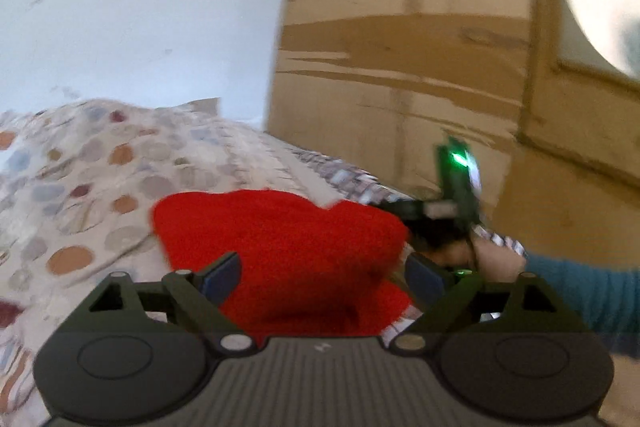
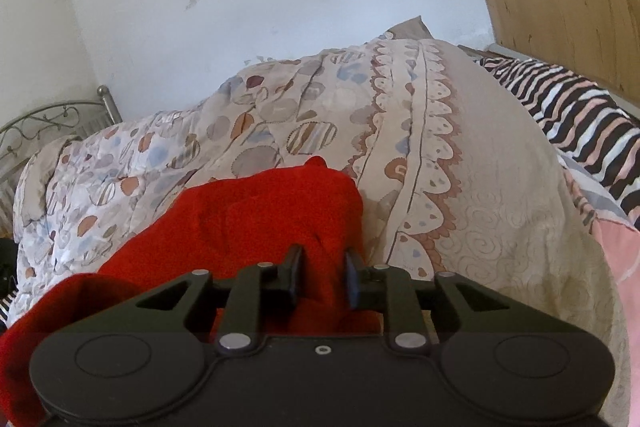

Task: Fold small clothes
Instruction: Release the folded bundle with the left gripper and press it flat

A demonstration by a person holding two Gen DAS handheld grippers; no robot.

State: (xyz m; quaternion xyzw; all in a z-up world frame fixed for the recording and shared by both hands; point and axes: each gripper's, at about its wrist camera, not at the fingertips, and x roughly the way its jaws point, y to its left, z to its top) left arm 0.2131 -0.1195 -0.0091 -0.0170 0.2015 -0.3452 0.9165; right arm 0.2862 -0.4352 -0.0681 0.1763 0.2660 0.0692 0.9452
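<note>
A red fleece garment [image 1: 280,239] lies bunched on a patterned quilt [image 1: 80,187]. My left gripper [image 1: 323,277] hovers just over its near edge, jaws wide open, with the cloth beneath and between the fingers and neither pad pressing on it. In the right wrist view the red garment [image 2: 260,219] spreads to the left, and a fold of it fills the narrow gap of my right gripper [image 2: 323,277], which is shut on it. A hand [image 1: 496,259] in a teal sleeve holds that right gripper at the garment's right edge in the left wrist view; the picture there is blurred.
The quilt [image 2: 480,187] covers a bed against a white wall. A large cardboard sheet [image 1: 400,67] stands at the right. A black, white and pink striped cloth [image 2: 572,115] and a pink cloth [image 2: 620,247] lie to the right. A metal bed frame [image 2: 48,123] is at the far left.
</note>
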